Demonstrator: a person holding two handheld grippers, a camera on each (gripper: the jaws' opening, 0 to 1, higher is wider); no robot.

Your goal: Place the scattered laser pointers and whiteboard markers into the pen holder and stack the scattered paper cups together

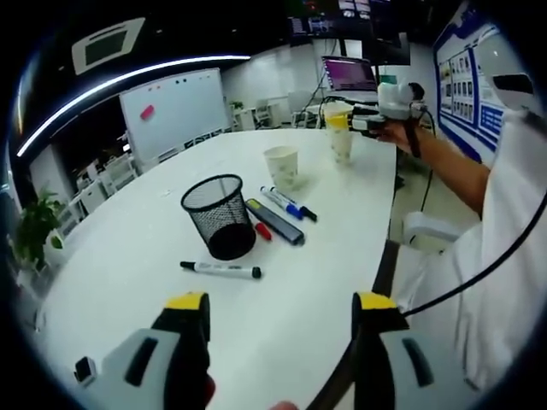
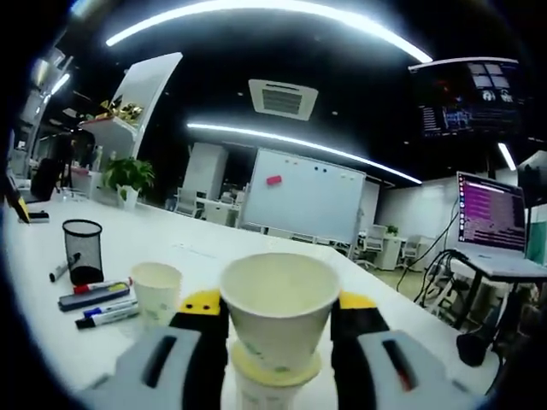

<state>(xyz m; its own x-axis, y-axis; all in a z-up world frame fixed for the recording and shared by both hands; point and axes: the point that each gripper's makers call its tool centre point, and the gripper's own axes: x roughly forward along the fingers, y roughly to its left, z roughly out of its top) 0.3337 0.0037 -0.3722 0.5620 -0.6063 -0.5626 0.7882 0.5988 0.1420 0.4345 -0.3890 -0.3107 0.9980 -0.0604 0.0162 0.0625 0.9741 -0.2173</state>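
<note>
The cup-stacking step is in hand. The right gripper [image 2: 278,329] is clenched on a cream paper cup [image 2: 279,307], holding it just above a second cup [image 2: 272,380] standing on the white oval table [image 1: 154,248], seemingly about to nest it. A third cup [image 2: 156,290] waits nearby. The left gripper [image 1: 282,329] hangs released. Black mesh pen holder [image 1: 220,215] stands with markers [image 1: 222,270] scattered beside it. Next: lower squarely, then let go.
</note>
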